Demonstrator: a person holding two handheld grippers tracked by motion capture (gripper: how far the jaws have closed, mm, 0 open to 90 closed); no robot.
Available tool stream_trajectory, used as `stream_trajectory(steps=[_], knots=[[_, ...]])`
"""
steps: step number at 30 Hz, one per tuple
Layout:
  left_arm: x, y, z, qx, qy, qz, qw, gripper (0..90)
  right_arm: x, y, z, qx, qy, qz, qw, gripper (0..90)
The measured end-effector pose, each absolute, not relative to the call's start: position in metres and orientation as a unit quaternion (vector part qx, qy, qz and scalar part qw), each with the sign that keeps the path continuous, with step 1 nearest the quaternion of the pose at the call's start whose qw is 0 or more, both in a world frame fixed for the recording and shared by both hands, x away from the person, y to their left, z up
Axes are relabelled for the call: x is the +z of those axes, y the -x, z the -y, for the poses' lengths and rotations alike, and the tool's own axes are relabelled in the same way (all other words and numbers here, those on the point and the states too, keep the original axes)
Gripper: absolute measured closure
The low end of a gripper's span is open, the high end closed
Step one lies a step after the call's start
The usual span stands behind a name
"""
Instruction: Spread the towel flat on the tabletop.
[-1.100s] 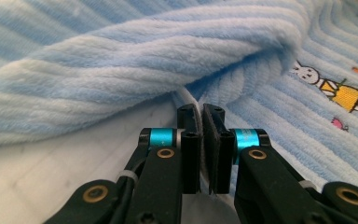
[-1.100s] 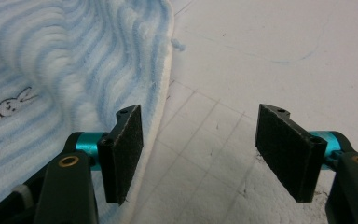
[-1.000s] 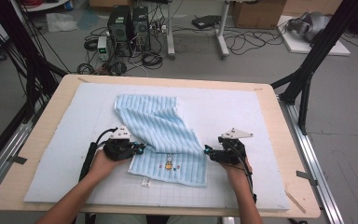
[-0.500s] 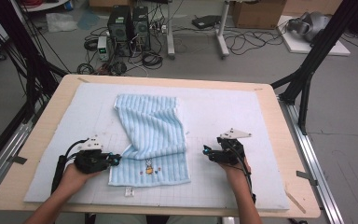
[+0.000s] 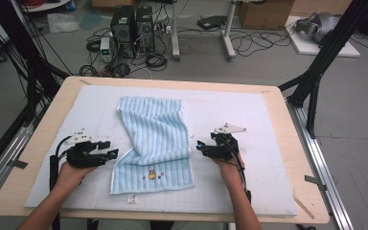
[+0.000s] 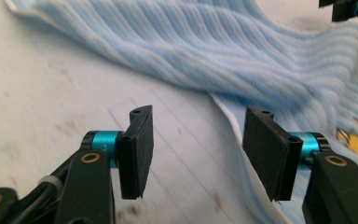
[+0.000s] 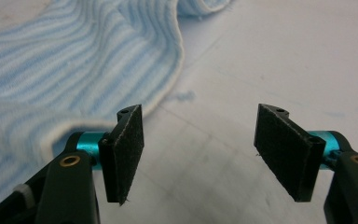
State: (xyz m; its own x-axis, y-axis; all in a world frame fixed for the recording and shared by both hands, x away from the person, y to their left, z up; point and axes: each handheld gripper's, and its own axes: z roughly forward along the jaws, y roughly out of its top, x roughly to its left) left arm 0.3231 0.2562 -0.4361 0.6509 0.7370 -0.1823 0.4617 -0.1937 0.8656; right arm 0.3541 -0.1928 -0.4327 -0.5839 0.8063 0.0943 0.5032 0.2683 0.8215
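A light blue striped towel [image 5: 153, 139] lies on the white mat [image 5: 268, 143], its upper part folded over and its lower part flat, with a small yellow emblem [image 5: 151, 175] and a white tag [image 5: 132, 197] at the near edge. My left gripper [image 5: 112, 154] sits just left of the towel's lower left edge. Its jaws have just been opening and now stand open, and the pads [image 6: 137, 149] press on nothing. The towel's white hem [image 6: 228, 116] runs by the right pad. My right gripper [image 5: 200, 146] is open beside the towel's right edge [image 7: 168, 88], over bare mat.
The mat covers a wooden table [image 5: 297, 158] whose edges lie close on all sides. Black frame posts [image 5: 316, 76] stand at the right and left. Computer cases [image 5: 134, 28] and cables sit on the floor beyond the far edge.
The left gripper pulled the towel's lower left corner leftward, then opened and let it go. The towel's lower part now lies spread flat. The right gripper shifted slightly toward the towel.
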Motion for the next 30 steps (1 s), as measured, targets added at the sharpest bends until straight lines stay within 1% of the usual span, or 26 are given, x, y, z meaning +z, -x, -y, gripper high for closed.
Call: stream_trajectory(steps=[2,5,6,7,8,9,11,12,14,15,16,17,18,19,20,25,30], knots=[[-0.435,-0.326,-0.256,0.142,-0.758,-0.393,0.501,42.5,-0.432,-0.362,0.18,0.437,-0.417,-0.779,0.167,32.4],[-0.433,-0.333,-0.254,0.162,-0.751,-0.392,0.506,41.5,-0.433,-0.374,0.158,0.432,-0.405,-0.791,0.154,32.6],[-0.433,-0.334,-0.253,0.168,-0.748,-0.392,0.509,41.5,-0.433,-0.374,0.158,0.432,-0.405,-0.791,0.154,32.6],[-0.433,-0.335,-0.253,0.173,-0.747,-0.391,0.509,41.4,-0.436,-0.38,0.143,0.423,-0.394,-0.803,0.149,33.5],[-0.433,-0.335,-0.252,0.176,-0.746,-0.392,0.509,41.4,-0.436,-0.38,0.143,0.423,-0.394,-0.803,0.149,33.5],[-0.434,-0.335,-0.252,0.175,-0.745,-0.393,0.51,40.3,-0.44,-0.387,0.13,0.408,-0.385,-0.815,0.146,34.2],[-0.434,-0.334,-0.253,0.175,-0.743,-0.394,0.511,40.2,-0.442,-0.391,0.125,0.402,-0.384,-0.819,0.143,34.6],[-0.435,-0.334,-0.254,0.177,-0.742,-0.397,0.511,40.2,-0.447,-0.397,0.115,0.39,-0.382,-0.827,0.132,37.8],[-0.435,-0.334,-0.255,0.176,-0.741,-0.398,0.511,40.1,-0.449,-0.398,0.111,0.388,-0.379,-0.829,0.137,39.3],[-0.436,-0.334,-0.257,0.177,-0.74,-0.401,0.511,40.1,-0.448,-0.401,0.108,0.38,-0.378,-0.831,0.15,48.1],[-0.436,-0.334,-0.257,0.177,-0.74,-0.401,0.511,40.2,-0.448,-0.401,0.106,0.375,-0.373,-0.834,0.157,52.7],[-0.436,-0.334,-0.258,0.175,-0.74,-0.403,0.509,40.1,-0.447,-0.402,0.106,0.374,-0.368,-0.837,0.154,62.1],[-0.436,-0.334,-0.258,0.175,-0.74,-0.403,0.509,40.1,-0.447,-0.402,0.106,0.374,-0.368,-0.837,0.154,62.1],[-0.437,-0.334,-0.258,0.176,-0.741,-0.403,0.507,40.1,-0.445,-0.401,0.103,0.364,-0.341,-0.85,0.172,80.3],[-0.437,-0.334,-0.257,0.176,-0.743,-0.404,0.504,40.2,-0.444,-0.4,0.1,0.358,-0.335,-0.853,0.181,83.2],[-0.439,-0.335,-0.257,0.178,-0.743,-0.408,0.5,40.5,-0.445,-0.409,0.11,0.355,-0.37,-0.831,0.214,84.7],[-0.439,-0.336,-0.257,0.178,-0.739,-0.414,0.501,40.6,-0.446,-0.42,0.133,0.325,-0.435,-0.793,0.278,84.7]])
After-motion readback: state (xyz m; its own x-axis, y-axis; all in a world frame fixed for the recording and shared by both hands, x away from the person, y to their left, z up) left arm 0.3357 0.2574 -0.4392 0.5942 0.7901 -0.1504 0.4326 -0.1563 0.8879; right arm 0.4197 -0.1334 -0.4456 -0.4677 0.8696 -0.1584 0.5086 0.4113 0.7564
